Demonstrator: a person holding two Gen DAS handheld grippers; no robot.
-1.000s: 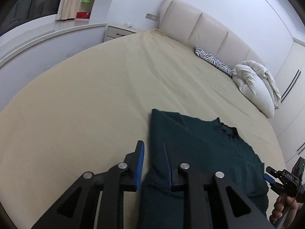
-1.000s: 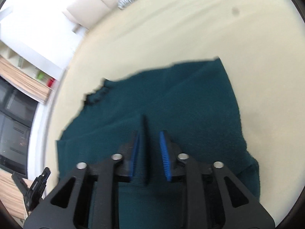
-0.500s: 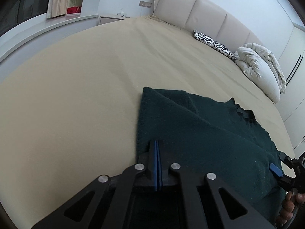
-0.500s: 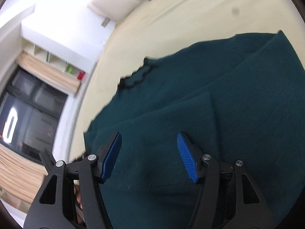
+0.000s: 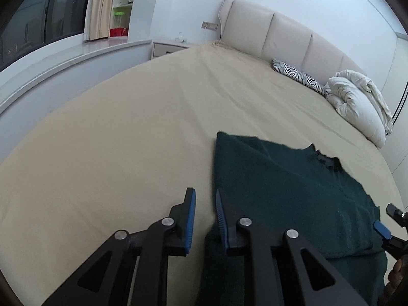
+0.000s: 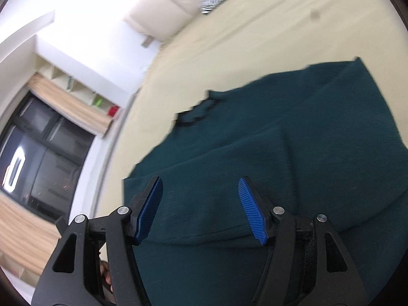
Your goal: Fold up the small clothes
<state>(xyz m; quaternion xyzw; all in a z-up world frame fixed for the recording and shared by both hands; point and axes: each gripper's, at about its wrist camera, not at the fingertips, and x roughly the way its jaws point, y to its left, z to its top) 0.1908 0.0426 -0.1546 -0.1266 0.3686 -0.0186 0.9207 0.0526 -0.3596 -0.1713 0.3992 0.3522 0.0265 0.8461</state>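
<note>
A dark green knitted top lies flat on the beige bed sheet, its neckline toward the headboard. My left gripper hovers at the top's left edge. Its jaws are opening a little, and that edge lies beside the right pad without being pressed. In the right wrist view the same top fills the middle, with a folded layer across it. My right gripper hangs just above it, its jaws opening wide with nothing pinched. The right gripper also shows at the left wrist view's right edge.
A zebra-print pillow and a bundled white duvet lie at the far right, by the padded headboard. A nightstand and a window ledge run along the bed's left side. Bare sheet stretches left of the top.
The left jaws, shut on the top's edge half a second ago, have parted and let it go. The right jaws widened from a narrow gap around a fold and released it.
</note>
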